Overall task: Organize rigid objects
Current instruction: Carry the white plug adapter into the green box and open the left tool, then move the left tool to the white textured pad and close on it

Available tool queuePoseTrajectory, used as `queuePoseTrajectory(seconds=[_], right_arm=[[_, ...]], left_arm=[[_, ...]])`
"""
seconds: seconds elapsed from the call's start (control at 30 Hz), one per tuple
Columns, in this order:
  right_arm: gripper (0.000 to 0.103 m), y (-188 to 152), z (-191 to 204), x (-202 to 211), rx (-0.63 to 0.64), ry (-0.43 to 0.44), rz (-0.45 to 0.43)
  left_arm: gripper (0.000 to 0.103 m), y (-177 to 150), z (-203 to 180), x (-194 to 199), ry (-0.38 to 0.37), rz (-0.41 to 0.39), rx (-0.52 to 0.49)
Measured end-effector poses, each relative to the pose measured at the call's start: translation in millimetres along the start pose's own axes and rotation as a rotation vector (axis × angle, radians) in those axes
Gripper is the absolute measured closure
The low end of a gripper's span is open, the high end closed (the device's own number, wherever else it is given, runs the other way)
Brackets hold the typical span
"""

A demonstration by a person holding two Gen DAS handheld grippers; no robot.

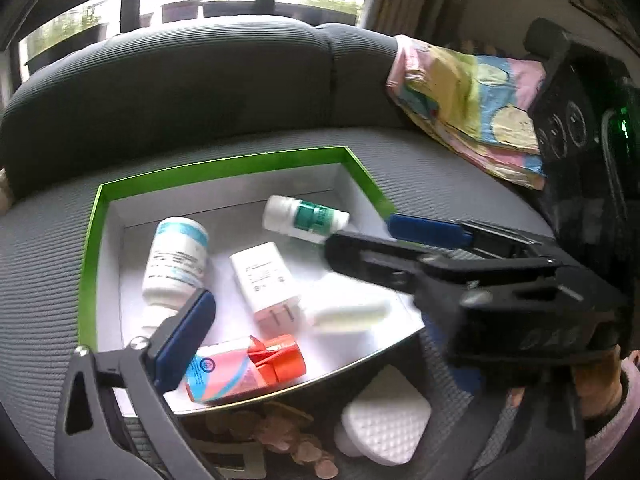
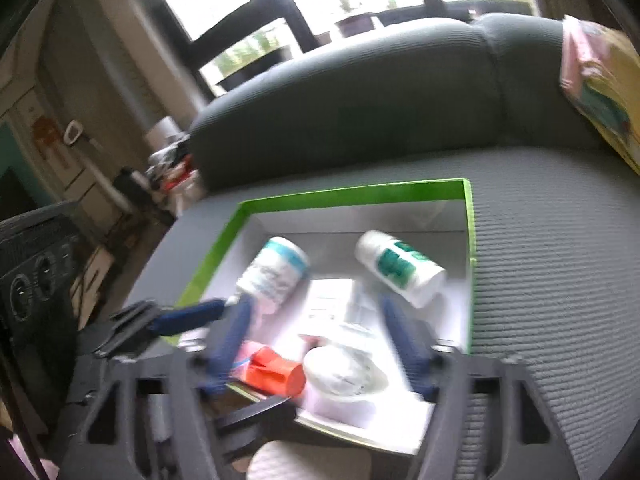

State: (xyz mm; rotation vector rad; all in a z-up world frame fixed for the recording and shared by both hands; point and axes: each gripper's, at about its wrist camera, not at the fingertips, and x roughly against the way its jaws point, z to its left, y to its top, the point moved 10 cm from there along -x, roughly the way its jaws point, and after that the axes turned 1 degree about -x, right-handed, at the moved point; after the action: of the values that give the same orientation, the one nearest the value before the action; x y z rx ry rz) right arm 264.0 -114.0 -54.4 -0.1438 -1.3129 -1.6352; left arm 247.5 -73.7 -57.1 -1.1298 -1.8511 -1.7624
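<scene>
Left gripper (image 1: 304, 308): spread wide, holds nothing, above the green-rimmed box (image 1: 224, 166). Box holds the bottles: blue-label bottle (image 1: 176, 260) at 10 o'clock, orange-capped bottle (image 1: 244, 364) at 6. Right gripper (image 2: 320, 344): jaws apart over a blurred white jar (image 2: 344, 372). Judgement: centre the jar, then close squarely.

Motion blur smearing the white tub (image 2: 344, 372), right gripper (image 1: 362, 240) covering part of the green-banded bottle (image 1: 306, 218), labels staying unreadable.
</scene>
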Motion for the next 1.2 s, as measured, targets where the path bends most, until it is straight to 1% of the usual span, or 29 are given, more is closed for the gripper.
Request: queuePoseTrajectory(seconds=[0.07,0.17,0.27,0.33,0.43,0.47,0.5,0.57,0.63,0.73,0.8,0.87,0.9,0.93,1.03,1.1,1.13,1.2], right_arm=[[0.026,-2,-6,4,-0.019,0.008,-0.005],[0.026,-6,-15,16,-0.030,-0.014,-0.019],[0.025,-12,-25,36,-0.048,-0.036,-0.036],[0.023,-18,-29,46,-0.048,-0.055,-0.042],[0.023,-25,-32,54,-0.045,-0.069,-0.043],[0.023,-35,-37,62,-0.043,-0.084,-0.034],[0.023,-35,-37,62,-0.043,-0.084,-0.034],[0.023,-47,-40,68,-0.040,-0.091,-0.021],[0.023,-67,-42,74,-0.028,-0.100,0.000],[0.023,-79,-41,76,-0.016,-0.099,0.016],[0.023,-102,-37,75,0.021,-0.095,0.051],[0.023,-113,-33,74,0.046,-0.086,0.065],[0.023,-113,-33,74,0.046,-0.086,0.065],[0.023,-125,-27,73,0.076,-0.064,0.079],[0.023,-132,-21,70,0.095,-0.049,0.088],[0.023,-143,-15,61,0.107,-0.034,0.112],[0.023,-146,-14,58,0.108,-0.029,0.119],[0.023,-148,-13,56,0.109,-0.026,0.123]], left_arm=[[0.001,-2,4,1,0.021,0.007,0.003],[0.001,-8,10,5,0.065,0.015,0.002],[0.001,-15,12,10,0.089,0.022,0.006],[0.001,-20,13,13,0.095,0.025,0.008],[0.001,-27,14,19,0.091,0.030,0.021],[0.001,-29,14,21,0.089,0.031,0.024],[0.001,-31,14,23,0.086,0.031,0.030],[0.001,-36,13,28,0.077,0.031,0.041],[0.001,-43,13,33,0.071,0.034,0.051],[0.001,-55,10,37,0.057,0.046,0.058],[0.001,-64,5,39,0.041,0.054,0.060],[0.001,-73,-2,42,0.012,0.052,0.053],[0.001,-77,-6,43,-0.004,0.049,0.049],[0.001,-81,-11,44,-0.017,0.048,0.042],[0.002,-95,-21,42,-0.064,0.053,0.031],[0.002,-103,-27,40,-0.093,0.062,0.031],[0.003,-106,-30,39,-0.100,0.063,0.031],[0.006,-109,-32,37,-0.104,0.064,0.033]])
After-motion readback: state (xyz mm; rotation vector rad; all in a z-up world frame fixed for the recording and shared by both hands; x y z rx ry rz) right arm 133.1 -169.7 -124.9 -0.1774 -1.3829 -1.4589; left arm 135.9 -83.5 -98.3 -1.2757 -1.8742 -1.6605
